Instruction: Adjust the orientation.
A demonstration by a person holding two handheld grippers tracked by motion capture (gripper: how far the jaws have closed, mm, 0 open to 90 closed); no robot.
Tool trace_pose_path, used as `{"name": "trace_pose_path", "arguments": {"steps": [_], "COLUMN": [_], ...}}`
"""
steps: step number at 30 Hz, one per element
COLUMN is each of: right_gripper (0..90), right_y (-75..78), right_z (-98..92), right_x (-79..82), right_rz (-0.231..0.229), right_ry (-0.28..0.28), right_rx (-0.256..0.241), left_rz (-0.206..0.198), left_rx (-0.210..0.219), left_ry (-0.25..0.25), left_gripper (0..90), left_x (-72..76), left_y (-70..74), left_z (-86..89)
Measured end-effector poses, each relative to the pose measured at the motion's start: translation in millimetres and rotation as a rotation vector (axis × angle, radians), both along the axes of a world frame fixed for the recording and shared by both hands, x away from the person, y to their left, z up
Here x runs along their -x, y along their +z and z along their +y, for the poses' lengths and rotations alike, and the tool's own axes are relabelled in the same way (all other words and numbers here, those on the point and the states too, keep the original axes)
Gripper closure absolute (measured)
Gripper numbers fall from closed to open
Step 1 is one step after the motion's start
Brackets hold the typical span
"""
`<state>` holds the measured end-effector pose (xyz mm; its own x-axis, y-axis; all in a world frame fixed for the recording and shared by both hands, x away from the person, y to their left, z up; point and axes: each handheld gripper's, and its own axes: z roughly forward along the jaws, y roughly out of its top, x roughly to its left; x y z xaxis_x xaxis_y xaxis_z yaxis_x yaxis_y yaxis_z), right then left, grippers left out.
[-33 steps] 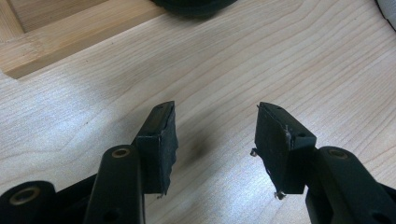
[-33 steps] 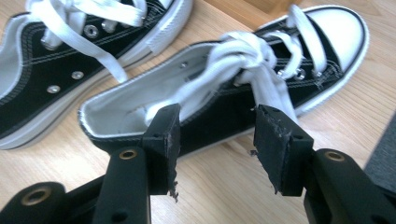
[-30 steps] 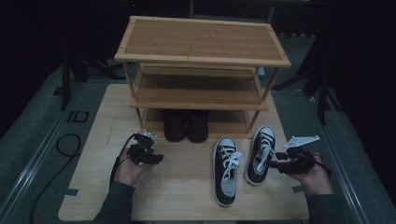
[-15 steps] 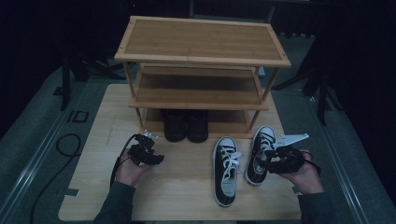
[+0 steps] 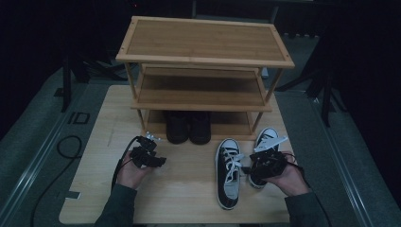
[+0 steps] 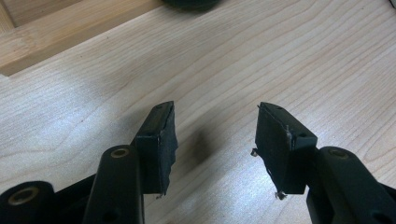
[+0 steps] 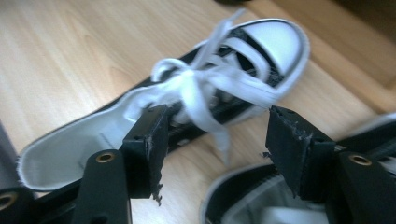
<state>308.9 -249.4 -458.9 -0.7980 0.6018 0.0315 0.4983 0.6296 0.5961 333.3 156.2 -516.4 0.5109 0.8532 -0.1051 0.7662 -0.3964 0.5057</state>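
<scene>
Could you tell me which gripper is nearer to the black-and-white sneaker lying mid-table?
Right. The right gripper hovers open just beside the sneaker; the left gripper sits well off to its left.

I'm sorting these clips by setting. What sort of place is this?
Probably a staged recording setup, not a home entryway. A three-tier bamboo shoe rack stands on a pale wooden board with dark surroundings, cables run across the grey floor, and a black-and-white sneaker lies in front of the rack.

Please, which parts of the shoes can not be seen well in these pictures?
- Right sneaker: heel hidden by the right gripper, high view.
- Dark shoes: backs hidden under the rack, high view.
- Left sneaker: laces blurred, right gripper view.
</scene>
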Motion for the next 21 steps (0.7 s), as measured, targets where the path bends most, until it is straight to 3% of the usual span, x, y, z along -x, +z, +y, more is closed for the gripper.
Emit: {"name": "trace_pose_path", "arguments": {"steps": [9,12,17,18,19,21], "right_gripper": [35.6,42.8,54.9,63.9,67.0,69.3], "right_y": [-13.5,-21.4,-24.0,-24.3,-24.8,-25.0], "right_z": [20.2,26.6,27.9,27.8,27.7,27.0], "right_x": [1.0,-1.6,-3.8,-3.8,-4.0,-3.8], "right_rz": [0.023,0.037,0.067,0.084,0.088,0.091], "right_ry": [0.028,0.020,0.028,0.028,0.026,0.030], "right_rx": [0.016,0.055,0.048,0.058,0.066,0.074], "left_rz": [-0.002,-0.001,0.003,0.005,0.005,0.004], "left_rx": [-0.003,-0.005,-0.004,-0.005,-0.005,-0.006], "left_ry": [-0.003,-0.004,-0.007,-0.008,-0.008,-0.010], "left_gripper": [48.6,48.6,48.6,48.6,48.6,48.6], "left_x": [0.2,0.3,0.1,0.2,0.2,0.1], "left_y": [-0.5,-0.4,-1.3,-1.7,-1.7,-2.0], "left_z": [-0.7,-0.2,-0.7,-1.2,-1.2,-1.5]}}
